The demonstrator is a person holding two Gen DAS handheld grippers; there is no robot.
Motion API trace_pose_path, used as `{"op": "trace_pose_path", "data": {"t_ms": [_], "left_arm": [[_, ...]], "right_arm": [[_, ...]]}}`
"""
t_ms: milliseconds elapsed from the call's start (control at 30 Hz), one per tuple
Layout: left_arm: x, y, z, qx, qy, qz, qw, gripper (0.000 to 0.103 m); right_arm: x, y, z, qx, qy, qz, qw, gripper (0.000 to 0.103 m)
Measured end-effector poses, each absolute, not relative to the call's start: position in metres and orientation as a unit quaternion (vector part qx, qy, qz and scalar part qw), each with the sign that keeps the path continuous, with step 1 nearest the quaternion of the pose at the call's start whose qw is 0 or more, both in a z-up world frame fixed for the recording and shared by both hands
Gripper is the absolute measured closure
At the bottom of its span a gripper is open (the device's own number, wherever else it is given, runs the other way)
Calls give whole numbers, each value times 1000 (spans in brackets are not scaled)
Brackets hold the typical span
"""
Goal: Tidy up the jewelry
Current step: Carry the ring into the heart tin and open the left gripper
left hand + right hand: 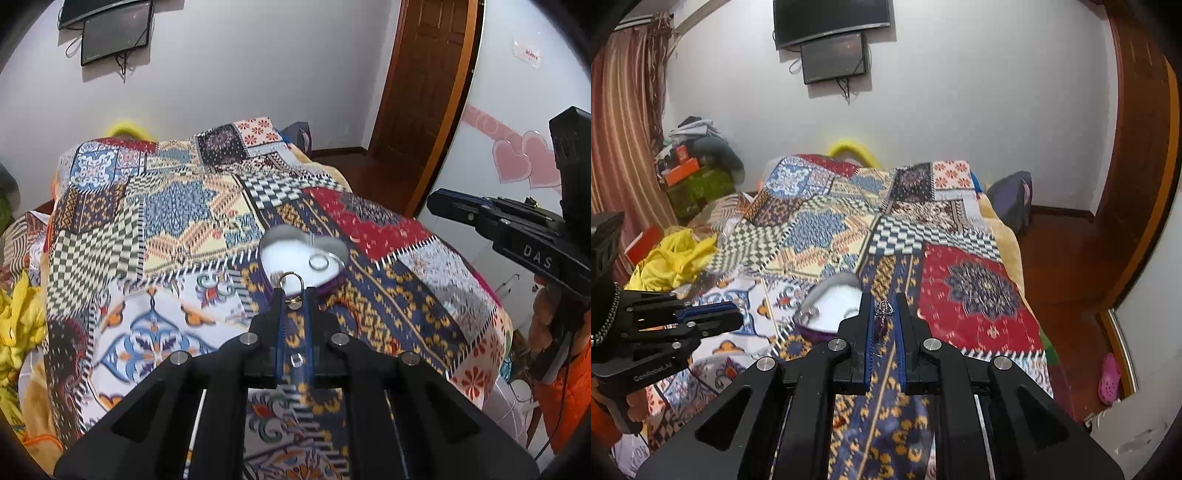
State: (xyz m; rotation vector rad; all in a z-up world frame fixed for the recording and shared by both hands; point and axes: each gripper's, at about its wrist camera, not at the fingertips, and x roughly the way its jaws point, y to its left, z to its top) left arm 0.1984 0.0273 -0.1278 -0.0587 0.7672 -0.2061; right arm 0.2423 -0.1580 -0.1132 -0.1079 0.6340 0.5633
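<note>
A heart-shaped jewelry box (pixel 325 286) with a white lining and purple wall lies open on the patchwork bedspread. A silver ring (pixel 318 262) lies inside it. My left gripper (pixel 292 295) is shut on a gold ring (pixel 291 283) and holds it at the box's near rim. My right gripper (pixel 884 308) is shut on a small silver jewelry piece (pixel 883 309) just right of the box (pixel 816 334). The left gripper also shows in the right wrist view (pixel 735 314), left of the box. The right gripper also shows in the left wrist view (pixel 436 203).
The patchwork bedspread (pixel 207 206) covers the bed. Yellow cloth (pixel 672 258) lies at the bed's left. Clutter is piled by the curtain (pixel 690 162). A wooden door (pixel 424 92) stands to the right. A pink shoe (pixel 1108 376) lies on the floor.
</note>
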Motion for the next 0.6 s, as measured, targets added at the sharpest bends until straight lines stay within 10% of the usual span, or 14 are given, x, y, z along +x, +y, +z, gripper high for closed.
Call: {"op": "trace_pose_path", "data": {"t_ms": [600], "left_arm": [[253, 31, -147, -31, 389, -110, 914, 96]], "right_arm": [[280, -110, -129, -53, 324, 310, 892, 94]]}}
